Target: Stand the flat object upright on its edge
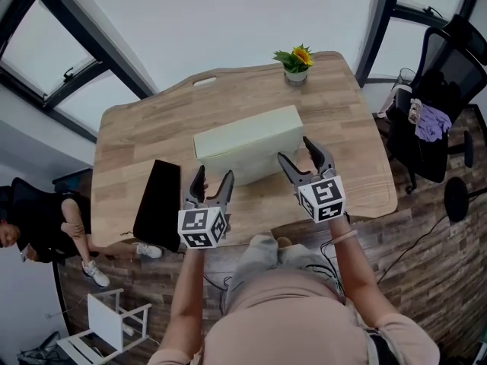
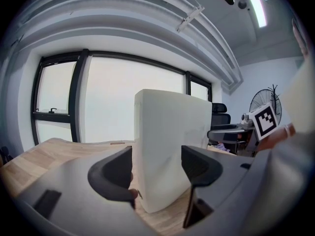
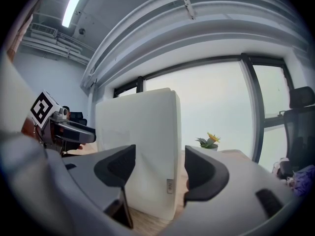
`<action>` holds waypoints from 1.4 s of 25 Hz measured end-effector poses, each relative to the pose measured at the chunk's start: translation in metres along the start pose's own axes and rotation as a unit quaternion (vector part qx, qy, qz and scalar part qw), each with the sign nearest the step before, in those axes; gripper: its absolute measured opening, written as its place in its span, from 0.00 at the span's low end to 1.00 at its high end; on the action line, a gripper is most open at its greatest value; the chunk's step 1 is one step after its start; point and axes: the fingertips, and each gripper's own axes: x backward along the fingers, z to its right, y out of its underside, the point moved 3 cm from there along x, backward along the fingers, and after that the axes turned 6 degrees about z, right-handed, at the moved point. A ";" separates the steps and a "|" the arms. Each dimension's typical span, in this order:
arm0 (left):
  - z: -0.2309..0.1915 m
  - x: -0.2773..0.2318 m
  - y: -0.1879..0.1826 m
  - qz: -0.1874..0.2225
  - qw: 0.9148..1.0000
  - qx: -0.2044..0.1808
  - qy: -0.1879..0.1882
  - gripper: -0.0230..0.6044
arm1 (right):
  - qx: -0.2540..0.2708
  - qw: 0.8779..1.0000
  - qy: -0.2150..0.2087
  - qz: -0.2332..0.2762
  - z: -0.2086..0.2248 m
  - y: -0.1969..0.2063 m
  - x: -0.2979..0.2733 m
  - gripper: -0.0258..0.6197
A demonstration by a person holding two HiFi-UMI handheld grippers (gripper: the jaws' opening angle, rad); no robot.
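While the pale flat box (image 1: 247,141) stands on its long edge mid-worktop (image 1: 129,131), the left gripper (image 1: 214,173) and right gripper (image 1: 294,149) wait at its near side, jaws apart, not clamping it. A stray nudge would likely topple it flat.

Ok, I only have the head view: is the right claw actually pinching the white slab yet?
Observer: No. In the right gripper view the right claw straddles one end of the upright white slab, and a clear gap shows beside one jaw.
Operator: And the left claw, is it on anything?
Observer: In the left gripper view the left claw has the slab's other end between its jaws, which stand apart.
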 end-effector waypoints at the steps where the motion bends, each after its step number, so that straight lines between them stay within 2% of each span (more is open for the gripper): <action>1: 0.000 0.001 0.000 0.000 1.000 0.000 -0.001 0.53 | 0.000 1.000 0.000 0.000 0.000 0.000 0.001 0.51; 17: 0.010 0.033 0.000 0.012 0.999 0.012 -0.035 0.53 | -0.006 1.000 -0.007 0.023 -0.006 -0.005 0.032 0.46; 31: 0.025 0.049 0.002 0.015 0.999 0.026 -0.014 0.52 | -0.013 1.000 -0.006 0.023 -0.018 -0.004 0.045 0.38; 33: 0.026 0.052 0.001 0.018 0.999 0.025 -0.017 0.49 | -0.013 1.000 -0.004 0.021 -0.021 -0.004 0.048 0.37; 35: 0.026 0.056 -0.001 0.023 0.999 0.021 -0.023 0.37 | -0.013 1.000 -0.003 0.019 -0.024 -0.004 0.052 0.35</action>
